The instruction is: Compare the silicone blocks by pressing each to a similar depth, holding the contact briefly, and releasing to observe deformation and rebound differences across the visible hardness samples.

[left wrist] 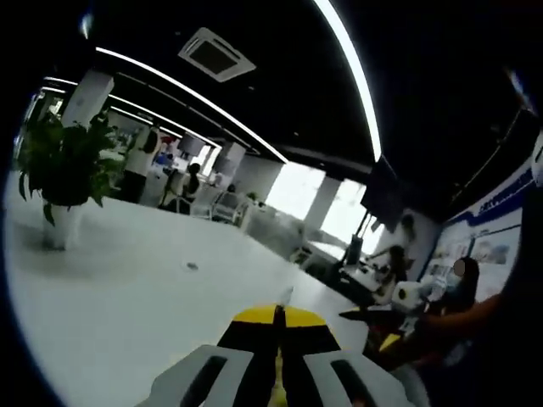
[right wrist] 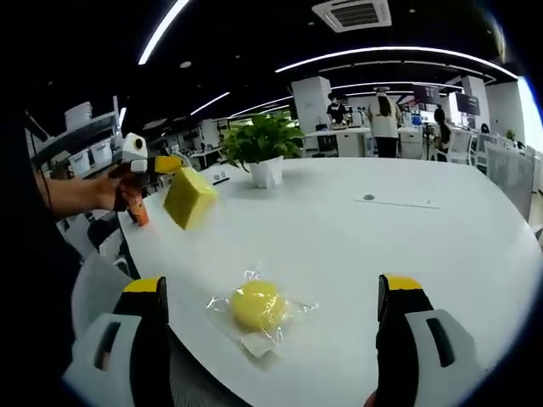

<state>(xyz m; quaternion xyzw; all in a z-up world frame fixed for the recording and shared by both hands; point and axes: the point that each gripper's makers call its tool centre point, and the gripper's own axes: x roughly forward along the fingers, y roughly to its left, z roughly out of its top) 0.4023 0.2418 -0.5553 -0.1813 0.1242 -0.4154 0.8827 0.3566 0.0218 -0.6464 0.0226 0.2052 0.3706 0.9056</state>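
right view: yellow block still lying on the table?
No. The yellow block is lifted off the white table, held by the left tongs beside the potted plant.

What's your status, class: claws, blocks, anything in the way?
Left claw shut on yellow block, held above the table. Right claw open, over wrapped yellow ball. Potted plant well behind, path clear.

Right gripper (right wrist: 271, 309): grey body, black yellow-tipped jaws.
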